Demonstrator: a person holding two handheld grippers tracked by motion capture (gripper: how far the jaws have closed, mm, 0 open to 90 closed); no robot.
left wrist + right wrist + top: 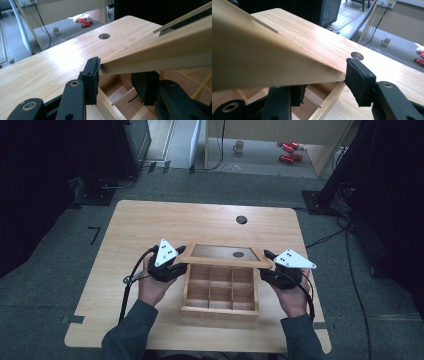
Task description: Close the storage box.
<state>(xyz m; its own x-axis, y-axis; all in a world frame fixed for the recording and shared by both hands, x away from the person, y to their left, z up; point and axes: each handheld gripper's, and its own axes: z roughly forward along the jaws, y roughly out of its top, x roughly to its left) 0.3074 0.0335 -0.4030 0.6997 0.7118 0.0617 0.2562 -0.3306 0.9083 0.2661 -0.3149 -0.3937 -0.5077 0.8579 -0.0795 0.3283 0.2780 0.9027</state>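
A shallow wooden box [220, 311] split into several square compartments stands open near the table's front edge. Its framed lid [220, 262], with a dark pane, is raised and tilted over the box's far side. My left gripper [182, 254] is shut on the lid's left end. In the left gripper view [117, 75] one pad [91, 75] presses the lid [160, 55] at its corner and the other sits under it. My right gripper [267, 257] grips the lid's right end. In the right gripper view [324, 82] the lid [262, 57] covers one jaw and meets the other pad [358, 82].
The light wooden table [150, 220] has a round cable hole [241, 219] behind the box. On the floor beyond lie a mug [239, 146] and red objects [288, 151]. Dark stands and cables flank the table.
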